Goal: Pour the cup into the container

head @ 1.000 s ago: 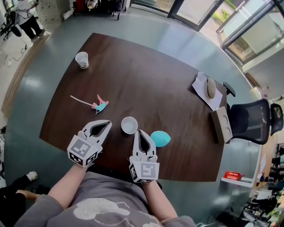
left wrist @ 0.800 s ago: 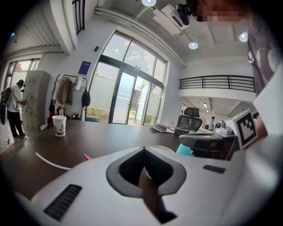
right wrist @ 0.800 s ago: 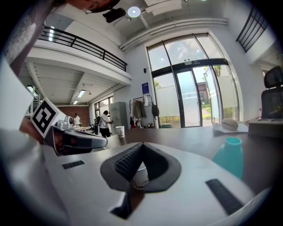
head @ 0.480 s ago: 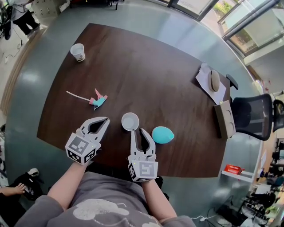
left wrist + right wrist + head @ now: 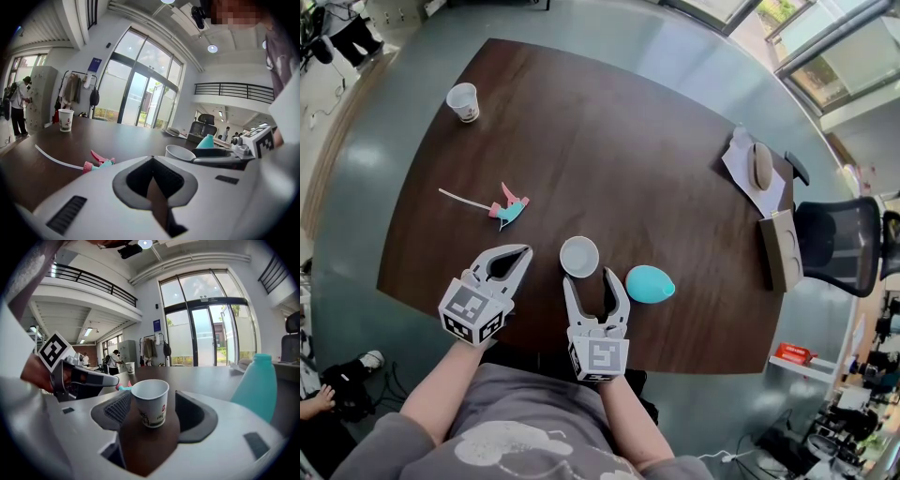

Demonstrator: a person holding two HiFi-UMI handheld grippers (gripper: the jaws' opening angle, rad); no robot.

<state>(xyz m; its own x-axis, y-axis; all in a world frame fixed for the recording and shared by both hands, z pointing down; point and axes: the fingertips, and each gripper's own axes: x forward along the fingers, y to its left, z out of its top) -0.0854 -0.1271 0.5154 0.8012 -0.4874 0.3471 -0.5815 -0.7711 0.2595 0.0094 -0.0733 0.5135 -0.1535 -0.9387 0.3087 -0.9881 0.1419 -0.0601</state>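
The desk point(image 5: 609, 159) is viewed from overhead, steeply downward, by the head view. It is skimmed low and close by both gripper views, which are faced toward the glazed wall point(image 5: 140, 89). The near paper cup point(image 5: 579, 256) is shared by all three.

contents of cup point(image 5: 150, 399) unclear, its print unreadable, base of teal container point(image 5: 255, 385) hidden behind right claw point(image 5: 151, 409)

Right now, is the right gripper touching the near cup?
Apart. In the right gripper view the cup stands untouched at the mouth of the right gripper's jaws, which have just been opening; gaps show on both sides.
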